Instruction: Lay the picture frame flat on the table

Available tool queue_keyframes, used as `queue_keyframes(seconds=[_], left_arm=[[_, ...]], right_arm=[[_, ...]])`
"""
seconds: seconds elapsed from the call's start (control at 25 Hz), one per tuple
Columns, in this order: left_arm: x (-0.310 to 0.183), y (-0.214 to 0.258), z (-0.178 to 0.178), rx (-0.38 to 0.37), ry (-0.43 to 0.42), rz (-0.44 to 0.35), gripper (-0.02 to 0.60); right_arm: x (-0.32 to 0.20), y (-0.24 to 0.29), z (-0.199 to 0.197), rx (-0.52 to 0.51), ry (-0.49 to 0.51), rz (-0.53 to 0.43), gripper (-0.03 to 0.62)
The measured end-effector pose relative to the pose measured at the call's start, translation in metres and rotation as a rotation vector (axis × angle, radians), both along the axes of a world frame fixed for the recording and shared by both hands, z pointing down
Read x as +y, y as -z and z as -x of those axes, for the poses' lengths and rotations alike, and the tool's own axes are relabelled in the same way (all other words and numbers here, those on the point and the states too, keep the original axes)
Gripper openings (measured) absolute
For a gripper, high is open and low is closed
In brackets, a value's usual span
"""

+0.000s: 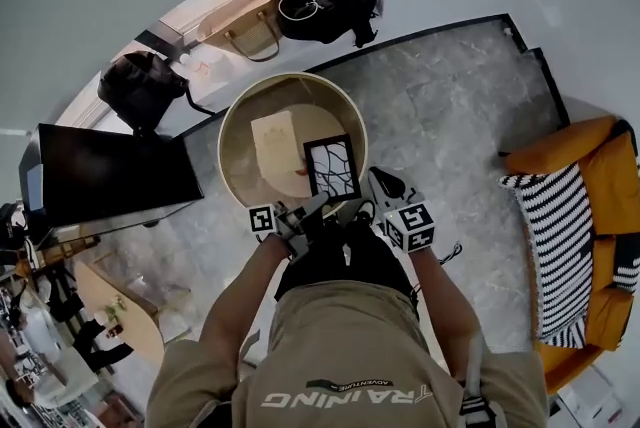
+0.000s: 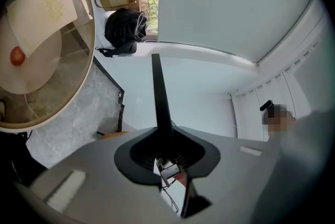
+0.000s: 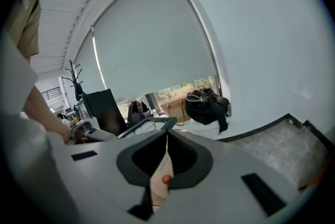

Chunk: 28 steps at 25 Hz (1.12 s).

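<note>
Black picture frame [image 1: 331,166], black-white branching pattern; beige round table [image 1: 235,156].

At the bottom centre of the head view we read, upside down on the person's tan shirt [image 1: 330,341], large white "TRAINING" and a small dark patch [image 1: 349,384] marked "ADVENTURE".

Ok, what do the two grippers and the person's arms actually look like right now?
Left claw and right claw are grey and black, each with a white cube bearing black square markers. Close up, each has a grey housing with a black collar. The person wears a khaki short-sleeved T-shirt with white lettering.
</note>
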<state>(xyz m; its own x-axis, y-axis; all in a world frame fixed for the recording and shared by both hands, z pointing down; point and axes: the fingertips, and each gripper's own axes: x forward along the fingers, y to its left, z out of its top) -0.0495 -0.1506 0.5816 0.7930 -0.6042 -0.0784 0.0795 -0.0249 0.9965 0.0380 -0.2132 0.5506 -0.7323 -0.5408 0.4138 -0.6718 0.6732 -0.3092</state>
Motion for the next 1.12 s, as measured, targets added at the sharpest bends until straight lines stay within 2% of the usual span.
queue_keyframes(seconds=[0.2,0.44,0.64,0.88,1.12], left_arm=[[-0.026,-0.062,0.013,-0.014,0.036,0.069,0.072],[-0.033,-0.158,0.029,-0.073,0.022,0.149,0.072],[-0.038,-0.224,0.032,-0.070,0.033,0.190,0.072],[-0.045,-0.278,0.028,-0.076,0.037,0.224,0.072],[-0.049,-0.307,0.019,-0.105,0.016,0.274,0.072]], right_arm=[[-0.019,-0.059,0.008,0.004,-0.036,0.093,0.008],[-0.025,-0.151,0.019,0.056,-0.095,0.119,0.008],[-0.026,-0.221,0.024,0.088,-0.145,0.181,0.008],[-0.022,-0.274,0.037,0.135,-0.088,0.227,0.008],[-0.024,-0.289,0.043,0.131,-0.063,0.240,0.008]])
